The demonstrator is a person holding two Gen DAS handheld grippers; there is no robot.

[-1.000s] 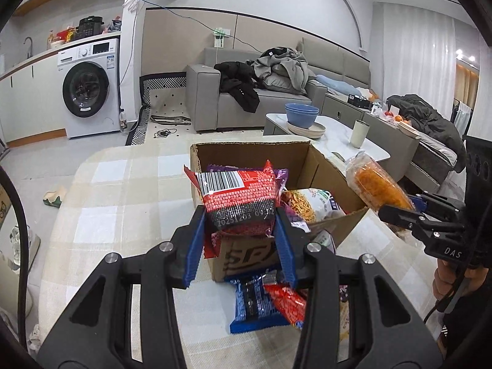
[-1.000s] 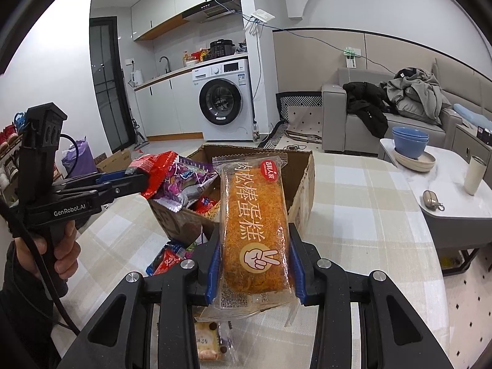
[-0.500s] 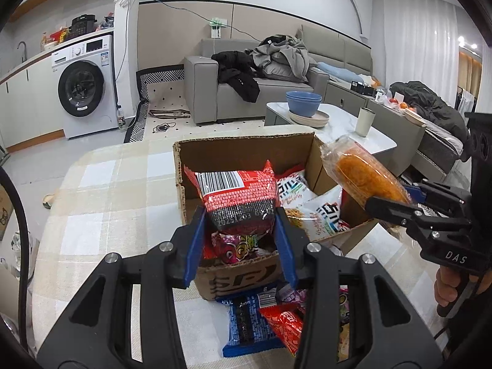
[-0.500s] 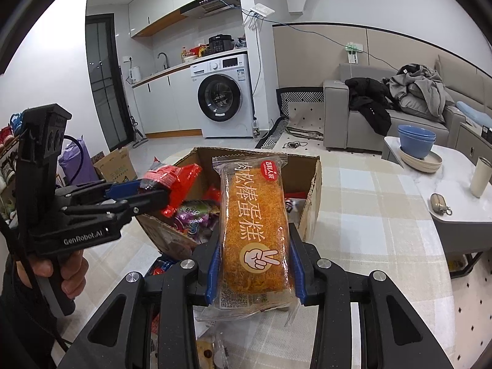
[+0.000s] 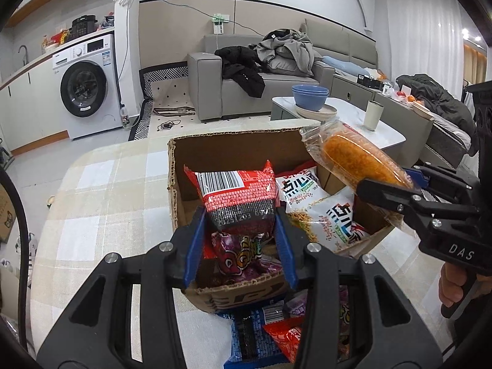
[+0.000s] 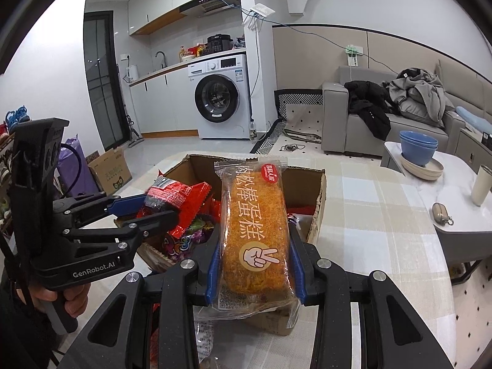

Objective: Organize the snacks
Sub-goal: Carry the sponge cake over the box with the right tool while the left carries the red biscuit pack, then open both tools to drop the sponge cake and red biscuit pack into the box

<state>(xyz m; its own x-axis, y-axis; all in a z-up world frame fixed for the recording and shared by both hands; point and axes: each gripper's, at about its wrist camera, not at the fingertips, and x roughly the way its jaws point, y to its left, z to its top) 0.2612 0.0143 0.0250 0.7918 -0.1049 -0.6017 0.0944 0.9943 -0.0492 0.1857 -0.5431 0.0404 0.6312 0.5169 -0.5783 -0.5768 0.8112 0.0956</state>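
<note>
Two packets are held over the cardboard box (image 5: 233,150): the left hand-held gripper (image 5: 240,240) clamps a red snack packet (image 5: 236,196), the right hand-held gripper (image 6: 255,264) clamps an orange cake packet (image 6: 255,227); more snacks lie inside, on the checked table (image 5: 101,203).

red packet (image 5: 238,198): barcode face toward the camera, upright, clamped at its lower sides, above the near end of the box.
cake bar (image 6: 256,230): orange floss-topped cake in a clear wrapper, upright, clamped at both long edges, at the right rim of the box.
box (image 5: 227,150): open brown cardboard, on the checked table; holds white noodle packets (image 5: 326,215) and a purple packet (image 5: 243,253).
loose packets (image 5: 261,335): blue and red, flat on the table, near side of the box.
</note>
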